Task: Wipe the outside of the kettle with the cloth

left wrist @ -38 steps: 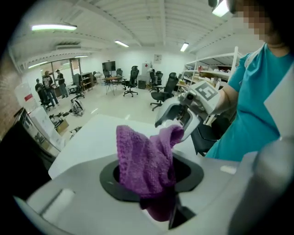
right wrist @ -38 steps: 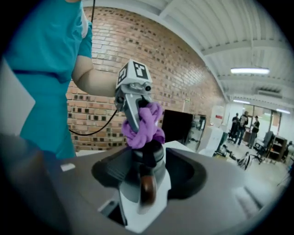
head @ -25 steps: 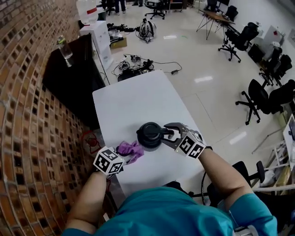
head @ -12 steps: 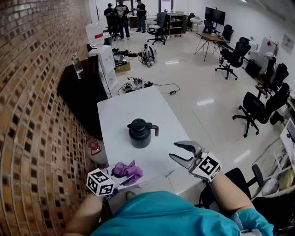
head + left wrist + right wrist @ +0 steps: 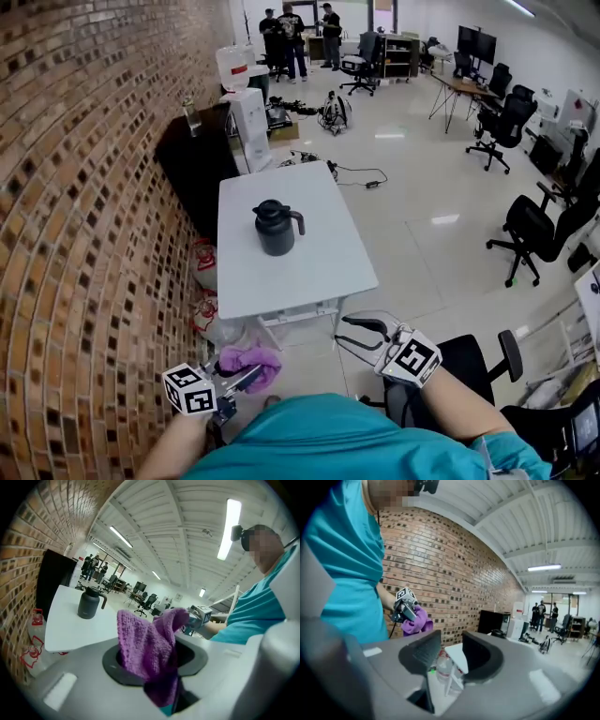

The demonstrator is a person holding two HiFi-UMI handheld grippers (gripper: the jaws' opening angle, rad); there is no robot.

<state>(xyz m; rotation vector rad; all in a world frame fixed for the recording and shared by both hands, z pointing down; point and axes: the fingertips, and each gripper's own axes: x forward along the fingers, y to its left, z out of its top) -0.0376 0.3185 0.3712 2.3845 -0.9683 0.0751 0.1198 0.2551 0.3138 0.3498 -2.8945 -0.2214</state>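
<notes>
The black kettle point(image 5: 277, 228) stands upright and alone on the white table point(image 5: 309, 272), its handle to the right; it also shows far off in the left gripper view point(image 5: 89, 603). Both grippers are off the table, close to my body. My left gripper point(image 5: 242, 376) is shut on the purple cloth point(image 5: 249, 360), which bunches up between its jaws point(image 5: 150, 648). My right gripper point(image 5: 361, 336) is level with it on the right, its jaws closing with nothing between them point(image 5: 451, 653). The right gripper view looks across at the left gripper point(image 5: 404, 607) and the cloth point(image 5: 416, 622).
A brick wall point(image 5: 84, 216) runs along the left. Behind the table stand a black cabinet point(image 5: 192, 159) and a water dispenser point(image 5: 246, 103). Plastic bottles and bags point(image 5: 204, 277) lie by the table's left legs. Office chairs point(image 5: 530, 230) stand on the right; people stand far back.
Both grippers pulled back off the table toward my body. The right gripper left the kettle's handle and its jaws narrowed. The cloth came away with the left gripper.
</notes>
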